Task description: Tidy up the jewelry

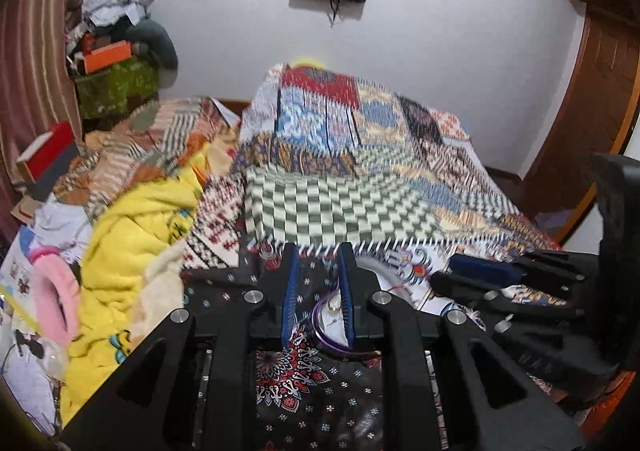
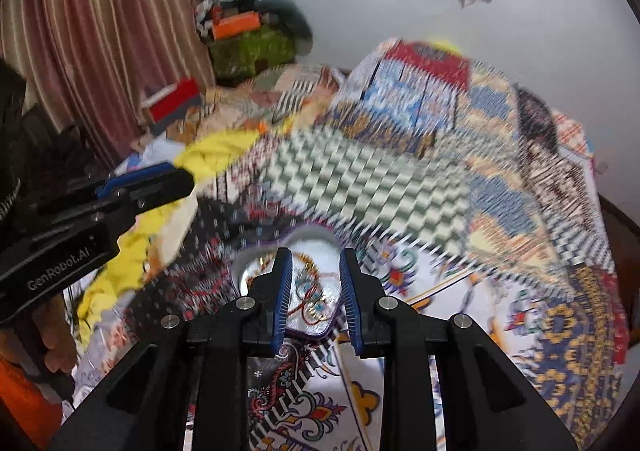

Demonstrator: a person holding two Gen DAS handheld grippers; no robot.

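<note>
A heart-shaped jewelry box (image 2: 250, 269) with a purple rim and silver lining lies on the patterned bedspread. Tangled chains and beaded jewelry (image 2: 314, 299) lie inside it. My right gripper (image 2: 316, 255) hovers over the box, open, its blue pads on either side of the jewelry with nothing held. In the left wrist view only part of the box (image 1: 326, 321) shows between the fingers of my left gripper (image 1: 318, 251), which is open and empty. The right gripper (image 1: 444, 273) comes in from the right there. The left gripper (image 2: 186, 179) reaches in from the left in the right wrist view.
A patchwork bedspread (image 1: 360, 179) covers the bed. A yellow blanket (image 1: 136, 235) and a pink fuzzy item (image 1: 56, 303) lie on the left. Boxes and clothes (image 1: 116, 63) pile up by the striped curtain (image 2: 100, 31). A wooden door (image 1: 600, 83) stands at right.
</note>
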